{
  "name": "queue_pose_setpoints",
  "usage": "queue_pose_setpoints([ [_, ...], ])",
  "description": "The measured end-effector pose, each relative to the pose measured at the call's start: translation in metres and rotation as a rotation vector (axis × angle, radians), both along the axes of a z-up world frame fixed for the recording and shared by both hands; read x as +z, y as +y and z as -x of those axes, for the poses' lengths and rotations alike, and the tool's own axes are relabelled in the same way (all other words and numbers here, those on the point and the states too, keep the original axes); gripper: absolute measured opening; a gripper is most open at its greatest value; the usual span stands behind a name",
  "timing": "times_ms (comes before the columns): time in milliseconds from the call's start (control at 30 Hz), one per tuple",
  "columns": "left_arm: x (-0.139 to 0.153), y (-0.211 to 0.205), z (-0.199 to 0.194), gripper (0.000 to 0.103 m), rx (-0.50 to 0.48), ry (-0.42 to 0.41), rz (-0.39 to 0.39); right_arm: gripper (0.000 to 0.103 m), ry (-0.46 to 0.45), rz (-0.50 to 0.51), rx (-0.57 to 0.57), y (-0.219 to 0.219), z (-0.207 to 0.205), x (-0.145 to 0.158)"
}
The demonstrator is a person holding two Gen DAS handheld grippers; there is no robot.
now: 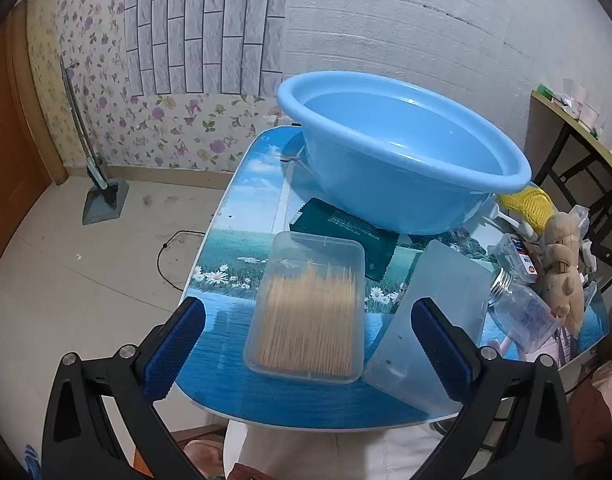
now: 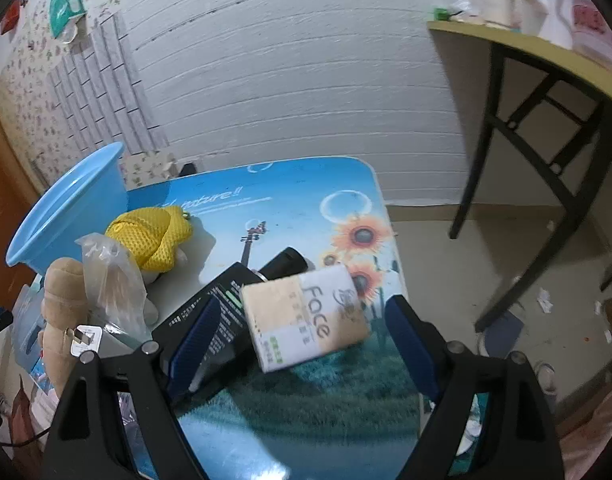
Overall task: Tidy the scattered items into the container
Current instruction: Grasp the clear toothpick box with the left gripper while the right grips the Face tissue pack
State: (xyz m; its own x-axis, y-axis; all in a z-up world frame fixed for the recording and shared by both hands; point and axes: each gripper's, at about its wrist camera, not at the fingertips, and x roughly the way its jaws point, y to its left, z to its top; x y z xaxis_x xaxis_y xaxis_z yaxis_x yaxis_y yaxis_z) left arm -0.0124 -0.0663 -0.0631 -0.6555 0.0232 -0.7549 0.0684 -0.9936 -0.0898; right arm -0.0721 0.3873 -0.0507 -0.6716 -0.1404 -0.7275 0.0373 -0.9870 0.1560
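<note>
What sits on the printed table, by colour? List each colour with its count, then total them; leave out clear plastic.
Blue: 1, the basin
Yellow: 1, the mesh pouch
Dark green: 1, the sachet
Tan: 1, the plush toy
Black: 1, the box
Beige and white: 1, the tissue pack
Total: 6

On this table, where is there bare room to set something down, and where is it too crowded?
Bare tabletop lies beyond the tissue pack, toward the wall, right of the yellow mesh pouch. The strip left of the toothpick box is also free. It is crowded around the plush toy and bottle.
</note>
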Motion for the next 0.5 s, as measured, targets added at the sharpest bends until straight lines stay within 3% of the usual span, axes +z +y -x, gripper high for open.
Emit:
queue_pose_setpoints([
  [133,-0.003,-0.001,0.004,0.103,0.004,-0.013,-0.002,0.085,-0.035,0.013,0.043,0.001,0.009,-0.01],
  [233,-0.006,-0.003,0.004,0.103,0.005,-0.017,-0.009,0.07,-0.055,0.049,0.043,0.003,0.011,-0.016],
  [500,-0.009,-0.001,0.005,0.103,-0.015,-0.017,-0.005,0.067,-0.03,0.094,0.037,0.005,-0.001,-0.009],
])
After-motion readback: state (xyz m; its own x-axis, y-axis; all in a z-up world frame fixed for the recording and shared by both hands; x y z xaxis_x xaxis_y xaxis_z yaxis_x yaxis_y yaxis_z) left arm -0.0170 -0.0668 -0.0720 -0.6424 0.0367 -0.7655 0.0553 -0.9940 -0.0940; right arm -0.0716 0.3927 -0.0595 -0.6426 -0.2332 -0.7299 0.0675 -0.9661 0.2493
